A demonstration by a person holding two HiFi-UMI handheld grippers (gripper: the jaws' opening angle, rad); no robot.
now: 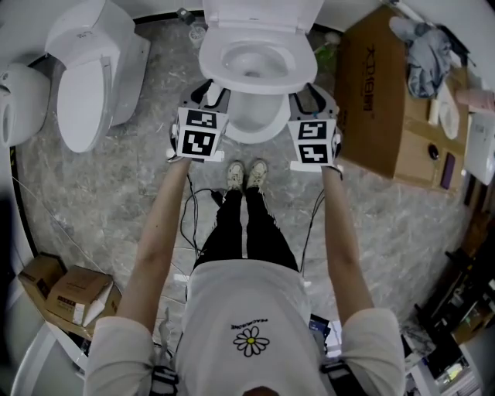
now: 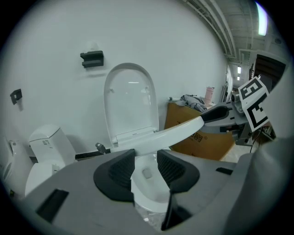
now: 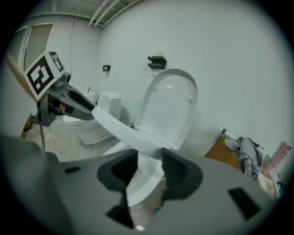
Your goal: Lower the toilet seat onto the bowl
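The white toilet seat hangs half lowered, tilted above the bowl, while the lid stands upright against the wall. My left gripper is at the seat's left front edge and my right gripper at its right front edge. In the left gripper view the seat crosses just above the tips of the left gripper, whose pads stand apart with only the bowl showing between them. The right gripper looks the same, with the seat running across above its open jaws.
A second toilet stands to the left. A large cardboard box with cloth on it sits close on the right. Small boxes lie at the lower left. Cables trail on the floor beside the person's shoes.
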